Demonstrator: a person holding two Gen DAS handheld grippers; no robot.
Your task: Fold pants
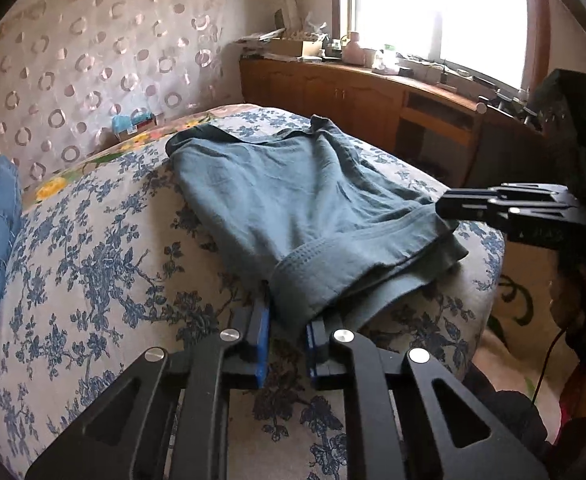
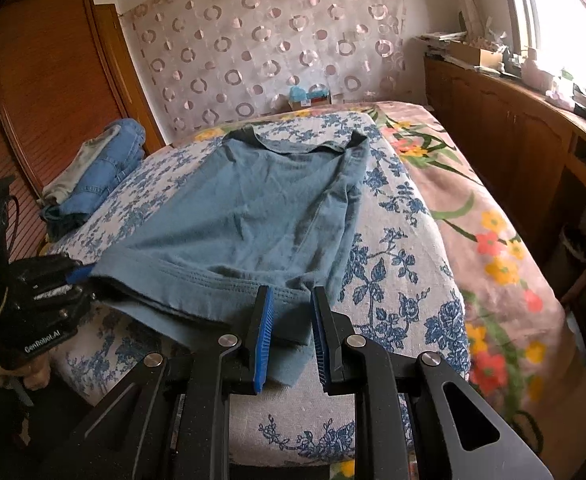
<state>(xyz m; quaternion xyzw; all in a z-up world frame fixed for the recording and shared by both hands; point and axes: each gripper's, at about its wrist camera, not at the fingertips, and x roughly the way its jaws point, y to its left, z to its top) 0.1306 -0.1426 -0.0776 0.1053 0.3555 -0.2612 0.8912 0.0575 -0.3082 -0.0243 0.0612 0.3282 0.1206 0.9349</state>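
Soft matt knit pants (image 2: 253,216), woven floral bedspread (image 2: 393,240), glossy wooden cabinet (image 1: 333,88), ribbed blue fingers (image 2: 262,336)

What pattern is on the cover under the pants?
Blue floral print on off-white, on the cover beneath the grey-blue pants. Clearest in the right wrist view.

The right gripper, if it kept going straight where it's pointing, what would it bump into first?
The right gripper is already closed on the near edge of the blue-grey pants. Going straight on, it would probably just push that cloth down into the floral bedspread.
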